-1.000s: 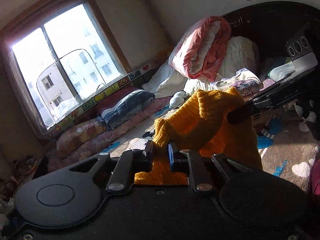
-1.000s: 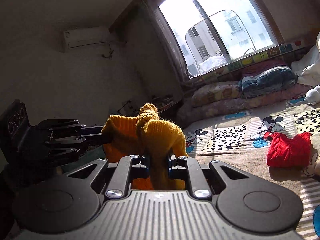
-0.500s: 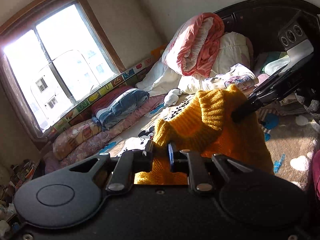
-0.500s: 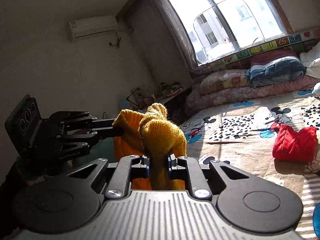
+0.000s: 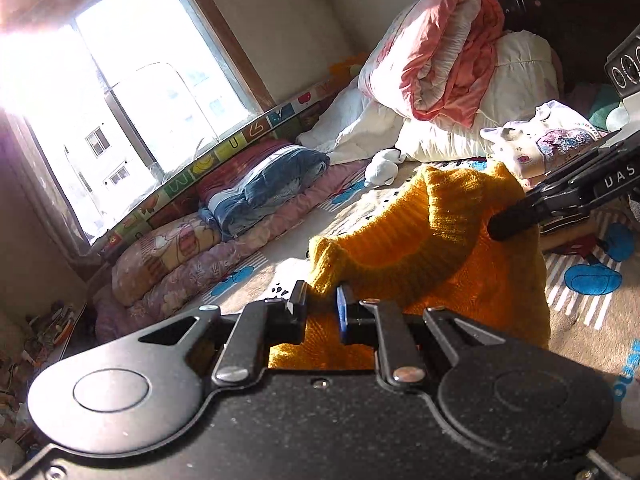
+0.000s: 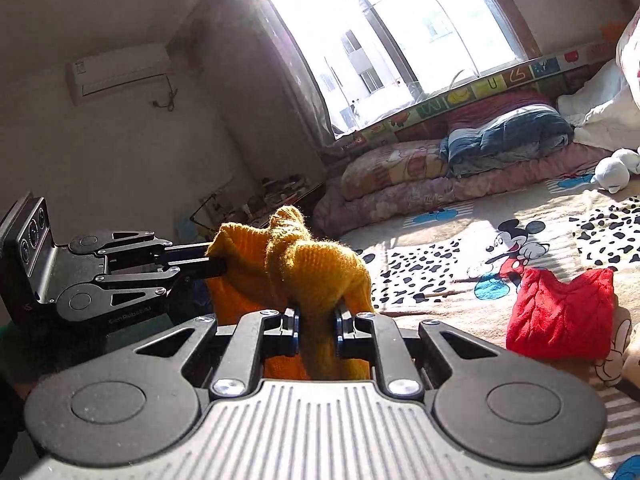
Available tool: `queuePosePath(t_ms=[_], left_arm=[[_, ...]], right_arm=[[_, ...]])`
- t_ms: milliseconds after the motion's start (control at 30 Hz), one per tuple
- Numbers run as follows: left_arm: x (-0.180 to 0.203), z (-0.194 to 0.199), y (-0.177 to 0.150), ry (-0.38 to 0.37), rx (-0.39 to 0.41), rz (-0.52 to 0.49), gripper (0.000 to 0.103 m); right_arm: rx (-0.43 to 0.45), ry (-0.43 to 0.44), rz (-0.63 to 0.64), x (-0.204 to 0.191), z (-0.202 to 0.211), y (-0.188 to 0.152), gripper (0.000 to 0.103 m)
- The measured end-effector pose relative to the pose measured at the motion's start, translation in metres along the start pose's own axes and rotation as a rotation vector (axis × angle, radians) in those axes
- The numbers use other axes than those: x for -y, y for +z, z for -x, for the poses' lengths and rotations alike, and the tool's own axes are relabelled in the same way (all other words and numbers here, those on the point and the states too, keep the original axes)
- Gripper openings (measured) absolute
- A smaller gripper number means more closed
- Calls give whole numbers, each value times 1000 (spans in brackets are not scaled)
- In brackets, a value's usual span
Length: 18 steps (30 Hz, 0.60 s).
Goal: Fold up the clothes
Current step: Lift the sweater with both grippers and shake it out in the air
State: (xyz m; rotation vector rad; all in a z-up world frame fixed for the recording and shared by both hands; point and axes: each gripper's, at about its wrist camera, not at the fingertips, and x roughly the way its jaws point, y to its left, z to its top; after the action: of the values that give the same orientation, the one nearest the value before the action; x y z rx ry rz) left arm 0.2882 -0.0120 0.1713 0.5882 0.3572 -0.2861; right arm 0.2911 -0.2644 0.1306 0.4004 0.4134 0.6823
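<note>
An orange knitted sweater (image 5: 440, 248) hangs in the air above the bed, held between both grippers. My left gripper (image 5: 322, 306) is shut on one bunched edge of it. In the left wrist view the right gripper (image 5: 504, 226) comes in from the right with its fingertips pressed into the knit. Seen from the right wrist, my right gripper (image 6: 316, 326) is shut on a thick fold of the sweater (image 6: 316, 264), and the left gripper (image 6: 216, 258) grips it from the left side. A red knitted garment (image 6: 560, 312) lies crumpled on the cartoon bedsheet (image 6: 460, 248).
Rolled quilts and a blue blanket (image 5: 264, 188) line the window side of the bed. A pink and white duvet pile (image 5: 452, 52) leans on the dark headboard. A white plush toy (image 5: 382, 166) and small clothes (image 5: 552, 144) lie on the sheet. An air conditioner (image 6: 120, 72) hangs on the wall.
Both grippers have swung with the sweater still held between them; the views have turned and dropped toward the bed, and the sweater hangs a little more spread between them.
</note>
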Motion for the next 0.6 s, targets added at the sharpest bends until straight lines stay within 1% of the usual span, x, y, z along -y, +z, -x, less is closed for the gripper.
queuePosePath(t_ms=[100, 200, 267, 333, 433, 533, 600], left_arm=[[-11, -29, 14, 51, 5, 21, 13], [-19, -49, 23, 97, 34, 41, 13], [-20, -58, 24, 120, 53, 49, 13], [-12, -64, 15, 137, 60, 39, 13], [10, -66, -14, 113, 57, 21, 13], [40, -55, -49, 67, 59, 7, 13], [59, -44, -71, 32, 50, 10, 13]], right_arm=[[19, -41, -2, 15, -28, 20, 17], [63, -75, 0, 29, -50, 37, 17], [82, -95, 20, 34, -62, 40, 17], [87, -112, 34, 40, -72, 37, 17], [63, -127, 46, 49, -80, 12, 17], [42, -114, 29, 58, -72, -32, 17], [21, -103, 39, 58, -62, -63, 17]])
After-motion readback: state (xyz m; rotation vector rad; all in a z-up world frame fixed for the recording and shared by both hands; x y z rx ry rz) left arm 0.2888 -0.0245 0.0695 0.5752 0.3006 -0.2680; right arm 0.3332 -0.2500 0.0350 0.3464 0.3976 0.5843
